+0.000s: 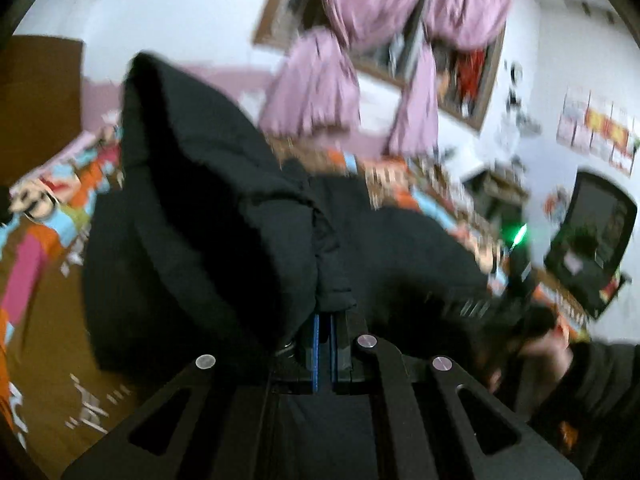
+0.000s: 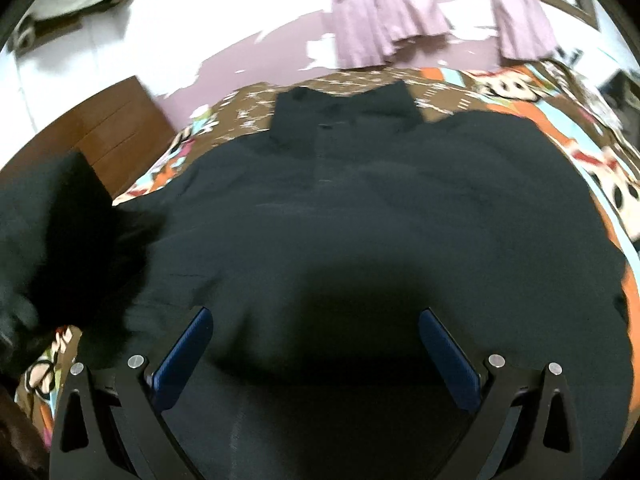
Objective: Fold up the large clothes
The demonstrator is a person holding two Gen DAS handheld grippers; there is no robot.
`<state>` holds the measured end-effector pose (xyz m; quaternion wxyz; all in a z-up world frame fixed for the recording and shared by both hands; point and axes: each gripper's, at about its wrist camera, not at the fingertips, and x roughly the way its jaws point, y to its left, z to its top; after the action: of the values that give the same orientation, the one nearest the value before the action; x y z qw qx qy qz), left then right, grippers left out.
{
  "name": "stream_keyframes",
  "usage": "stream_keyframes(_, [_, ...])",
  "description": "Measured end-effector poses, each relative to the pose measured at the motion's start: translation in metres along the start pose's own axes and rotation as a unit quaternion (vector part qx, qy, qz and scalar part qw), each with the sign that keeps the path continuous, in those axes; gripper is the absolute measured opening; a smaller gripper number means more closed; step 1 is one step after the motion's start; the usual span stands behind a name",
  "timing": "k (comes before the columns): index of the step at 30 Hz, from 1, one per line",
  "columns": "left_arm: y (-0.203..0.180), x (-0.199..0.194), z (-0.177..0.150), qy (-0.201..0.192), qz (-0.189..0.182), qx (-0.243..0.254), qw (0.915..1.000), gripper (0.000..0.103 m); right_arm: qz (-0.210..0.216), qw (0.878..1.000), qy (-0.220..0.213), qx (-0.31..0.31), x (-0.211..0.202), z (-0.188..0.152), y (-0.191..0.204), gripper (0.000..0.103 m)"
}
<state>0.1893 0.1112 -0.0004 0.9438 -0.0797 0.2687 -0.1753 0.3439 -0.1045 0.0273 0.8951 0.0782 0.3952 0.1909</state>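
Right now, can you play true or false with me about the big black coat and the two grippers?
1. The left gripper is shut on a fold of the black coat. True.
2. The right gripper is pinching the coat. False: its jaws stand wide open above the cloth, holding nothing.
3. The coat lies on a plain white sheet. False: the bedspread under it is a colourful cartoon print.
4. Pink curtains hang behind the bed. True.
5. The coat's collar points away from the right gripper, toward the curtains. True.

Black jacket; cartoon-print bedsheet (orange, brown).
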Motion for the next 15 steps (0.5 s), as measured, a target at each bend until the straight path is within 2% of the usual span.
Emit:
stream_keyframes(3, [-0.006, 0.025, -0.018, 0.057, -0.008, 0.019, 0.9982, 0.002, 0.008, 1.000, 0.003, 0.018, -0.010, -0.009, -0.015, 0.103])
stream_keyframes(5, [-0.008, 0.035, -0.022, 0.078, -0.009, 0.027, 0.9965, 0.002, 0.018, 0.999, 0.004, 0.031, -0.017, -0.014, -0.022, 0.103])
stream_keyframes(9, [-0.016, 0.049, -0.027, 0.105, -0.009, 0.052, 0.9931, 0.002, 0.099, 0.993, -0.022, 0.064, -0.036, -0.016, -0.027, 0.103])
stream_keyframes(11, [-0.014, 0.058, -0.028, 0.111, -0.004, 0.053, 0.9924, 0.006, 0.126, 0.989, -0.034, 0.071, -0.043, -0.014, -0.023, 0.103])
stream_keyframes(14, [-0.011, 0.075, -0.019, 0.120, -0.026, 0.038, 0.9917, 0.022, 0.172, 0.981, -0.032, 0.081, -0.045, -0.011, -0.017, 0.103])
stream_keyframes(15, [-0.010, 0.076, -0.019, 0.123, -0.043, 0.033, 0.9910, 0.038, 0.182, 0.979, -0.032, 0.086, -0.046, -0.010, -0.016, 0.103])
